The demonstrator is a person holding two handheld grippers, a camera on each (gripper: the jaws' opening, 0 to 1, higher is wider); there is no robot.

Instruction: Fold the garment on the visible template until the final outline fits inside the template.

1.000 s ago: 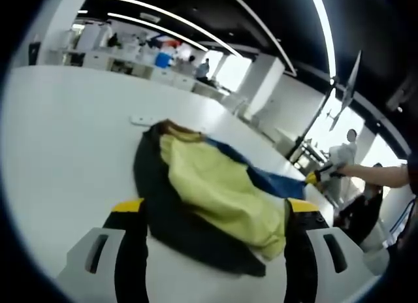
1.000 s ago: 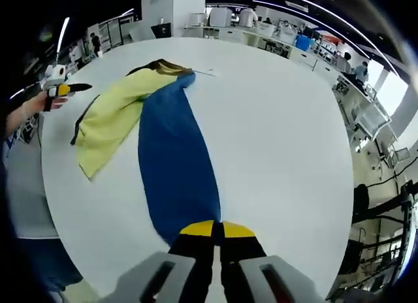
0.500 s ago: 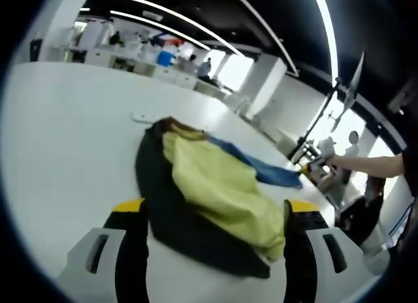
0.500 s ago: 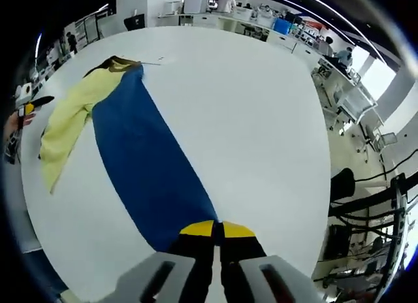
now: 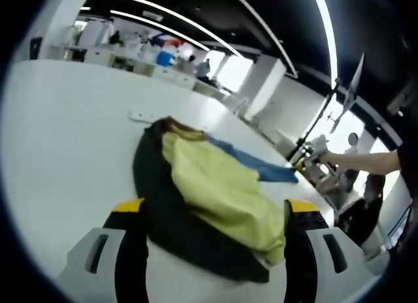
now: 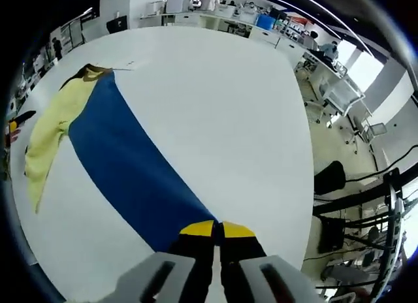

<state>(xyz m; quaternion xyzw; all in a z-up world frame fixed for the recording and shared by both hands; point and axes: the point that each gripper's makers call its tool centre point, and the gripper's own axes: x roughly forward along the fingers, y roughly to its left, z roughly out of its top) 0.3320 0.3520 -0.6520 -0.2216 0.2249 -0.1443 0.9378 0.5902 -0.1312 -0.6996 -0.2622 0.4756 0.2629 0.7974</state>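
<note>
While pinched (right gripper), garment taut.

My left gripper has two black jaws with yellow tips, each rising from a pale grey housing with a slotted opening. My right gripper looks the same: black jaws, yellow tips, grey moulded housings with dark slots.

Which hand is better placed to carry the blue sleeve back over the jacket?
Right. Its tool is shut on the stretched blue fabric sleeve; the left tool is open, straddling the yellow panel.
</note>
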